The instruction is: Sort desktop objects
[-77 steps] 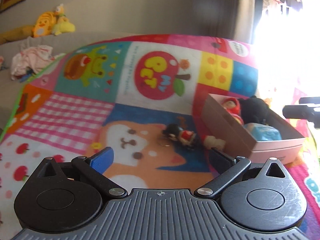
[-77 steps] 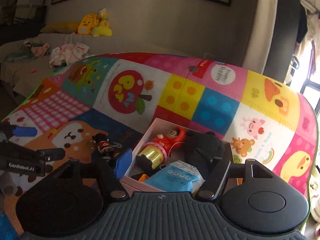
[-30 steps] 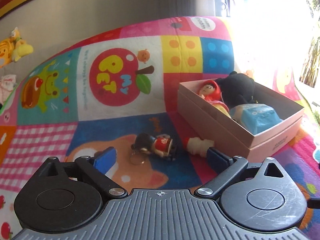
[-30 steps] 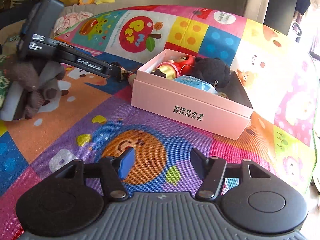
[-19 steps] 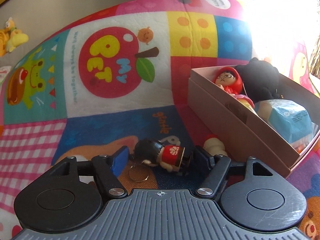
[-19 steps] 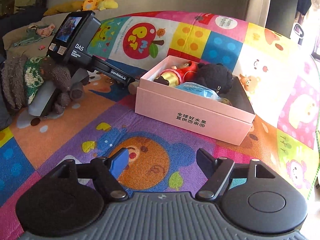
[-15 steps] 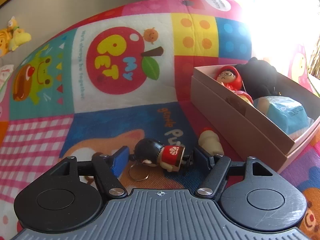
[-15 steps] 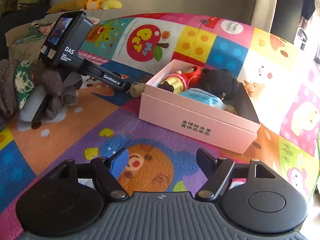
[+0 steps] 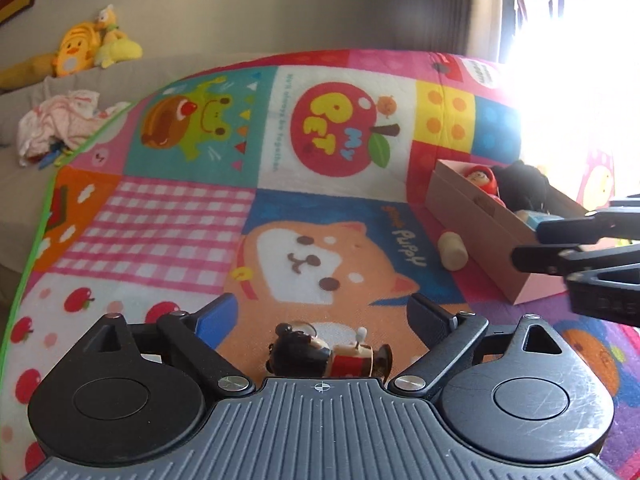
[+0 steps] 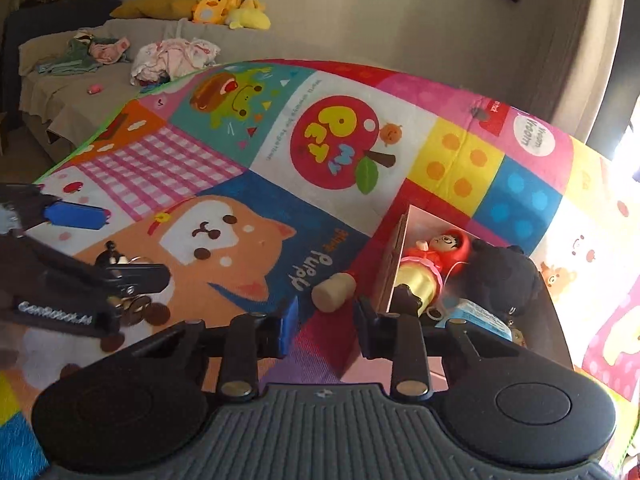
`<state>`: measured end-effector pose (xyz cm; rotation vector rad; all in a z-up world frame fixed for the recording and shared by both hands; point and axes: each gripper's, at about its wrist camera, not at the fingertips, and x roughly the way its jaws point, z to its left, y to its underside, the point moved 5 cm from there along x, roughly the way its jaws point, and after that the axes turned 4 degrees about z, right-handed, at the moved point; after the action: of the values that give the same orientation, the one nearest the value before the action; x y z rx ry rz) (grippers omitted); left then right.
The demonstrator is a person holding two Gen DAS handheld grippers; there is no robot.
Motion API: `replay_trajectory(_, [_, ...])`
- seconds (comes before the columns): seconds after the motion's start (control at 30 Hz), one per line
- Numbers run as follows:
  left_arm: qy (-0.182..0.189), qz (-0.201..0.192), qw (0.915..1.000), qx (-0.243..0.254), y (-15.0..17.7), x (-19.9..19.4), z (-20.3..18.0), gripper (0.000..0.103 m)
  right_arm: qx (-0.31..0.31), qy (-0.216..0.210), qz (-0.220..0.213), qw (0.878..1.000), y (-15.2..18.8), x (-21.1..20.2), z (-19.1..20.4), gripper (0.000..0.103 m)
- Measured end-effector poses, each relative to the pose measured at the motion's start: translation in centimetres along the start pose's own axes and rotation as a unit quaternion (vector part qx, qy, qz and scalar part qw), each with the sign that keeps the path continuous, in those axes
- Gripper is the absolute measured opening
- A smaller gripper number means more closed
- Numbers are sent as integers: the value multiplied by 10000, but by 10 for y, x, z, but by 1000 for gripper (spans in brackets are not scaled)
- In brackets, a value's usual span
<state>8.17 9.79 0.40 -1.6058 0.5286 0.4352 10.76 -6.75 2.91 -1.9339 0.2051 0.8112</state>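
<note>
A small doll keychain (image 9: 328, 354) with black hair and a red body lies on the colourful play mat (image 9: 312, 252), deep between the open fingers of my left gripper (image 9: 320, 314), close to its base. A beige wooden peg (image 9: 452, 250) lies on the mat beside the pink box (image 9: 480, 236); it also shows in the right wrist view (image 10: 334, 290). My right gripper (image 10: 326, 320) is open and empty, just short of the peg, at the box's left wall (image 10: 394, 264). The box holds a red-hooded doll (image 10: 434, 254), a black plush (image 10: 506, 276) and a blue packet (image 10: 478, 318).
A grey sofa (image 10: 80, 92) behind the mat carries crumpled clothes (image 10: 172, 58) and yellow plush toys (image 10: 228, 4). My left gripper also shows at the left edge of the right wrist view (image 10: 80, 280). My right gripper crosses the right edge of the left wrist view (image 9: 580, 252).
My left gripper has moved in over the doll keychain, which now lies deep between its open fingers. My right gripper has swung from in front of the box to the peg at its left side.
</note>
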Motion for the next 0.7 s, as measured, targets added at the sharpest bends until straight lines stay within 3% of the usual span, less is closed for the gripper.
replay_trajectory(0.2, [-93, -259, 9979, -583, -5, -11, 25, 97, 157, 818, 544, 9950, -6, 60, 0, 30])
replay_trajectory(0.4, [-163, -248, 9950, -959, -2, -10, 41, 97, -375, 1712, 709, 9820, -12, 94, 0, 34])
replay_trajectory(0.47, [-85, -261, 9934, -1113, -1, -11, 45, 97, -433, 1734, 746, 9811, -12, 94, 0, 31])
replay_trajectory(0.5, [-101, -293, 9933, -1117, -2, -12, 45, 97, -482, 1695, 712, 9818, -11, 90, 1, 24])
replay_trajectory(0.7, [-197, -318, 9935, -1075, -2, -13, 44, 97, -673, 885, 512, 9925, 19, 32, 19, 24])
